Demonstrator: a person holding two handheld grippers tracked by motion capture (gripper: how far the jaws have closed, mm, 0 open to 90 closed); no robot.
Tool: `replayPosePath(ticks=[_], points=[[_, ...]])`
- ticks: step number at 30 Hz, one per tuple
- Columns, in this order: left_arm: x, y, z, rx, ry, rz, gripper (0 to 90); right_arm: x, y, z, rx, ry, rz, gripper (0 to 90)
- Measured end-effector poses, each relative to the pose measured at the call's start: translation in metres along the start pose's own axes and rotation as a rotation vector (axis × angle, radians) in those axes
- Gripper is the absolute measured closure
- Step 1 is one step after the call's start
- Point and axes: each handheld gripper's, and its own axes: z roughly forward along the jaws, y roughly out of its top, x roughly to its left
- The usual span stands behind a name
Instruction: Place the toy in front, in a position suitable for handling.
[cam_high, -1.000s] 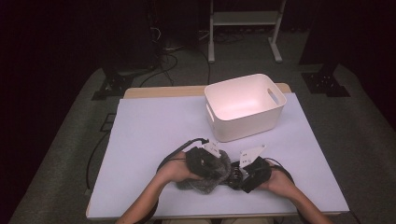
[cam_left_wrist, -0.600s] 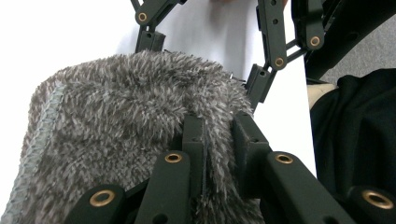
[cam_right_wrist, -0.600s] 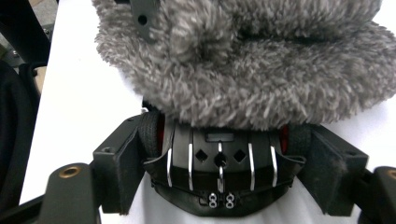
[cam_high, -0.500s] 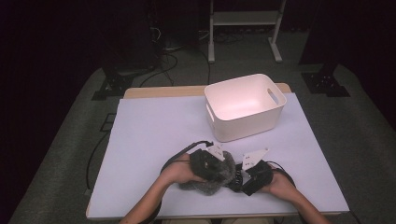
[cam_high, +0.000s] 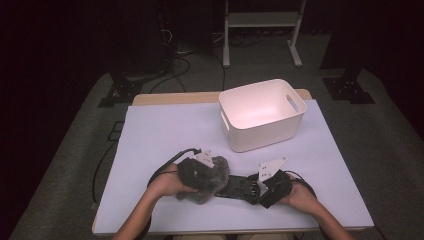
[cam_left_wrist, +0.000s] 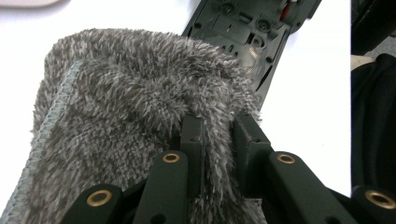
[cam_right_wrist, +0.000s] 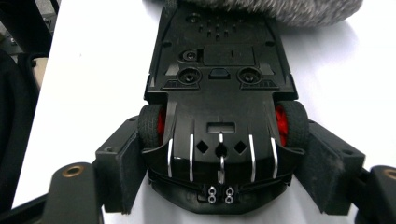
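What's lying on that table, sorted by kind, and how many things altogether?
White bin: 1
Grey fluffy cloth: 1
Black toy car, belly up: 1
Hand-held tongs: 2, the left tongs and the right tongs
Total: 5

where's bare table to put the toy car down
Bare cover lies left of the white bin, back to the far edge, and at the near right corner. It is crowded at the near middle: left gripper, grey cloth, toy car, right gripper.
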Motion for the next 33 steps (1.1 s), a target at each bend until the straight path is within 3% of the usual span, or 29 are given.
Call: replayPosePath(ticks=[7,12,19,22,33], points=[[-0.004,0.010,0.013,-0.014,-0.055,0.021,75.7,-0.002,0.004,-0.002,-0.018,-0.005,0.025,21.8],[-0.009,0.011,0.016,-0.014,-0.054,0.025,75.2,0.001,0.002,-0.001,0.003,-0.041,0.042,18.5],[-0.013,0.010,0.016,-0.024,-0.057,0.033,75.1,0.007,0.000,-0.001,0.015,-0.076,0.007,19.7],[-0.013,0.013,0.017,-0.014,-0.061,0.044,75.1,0.005,0.000,-0.001,0.010,-0.066,-0.001,20.1],[-0.025,0.057,0.040,-0.005,-0.105,0.132,75.2,0.002,-0.006,0.002,0.006,-0.045,0.001,20.9]])
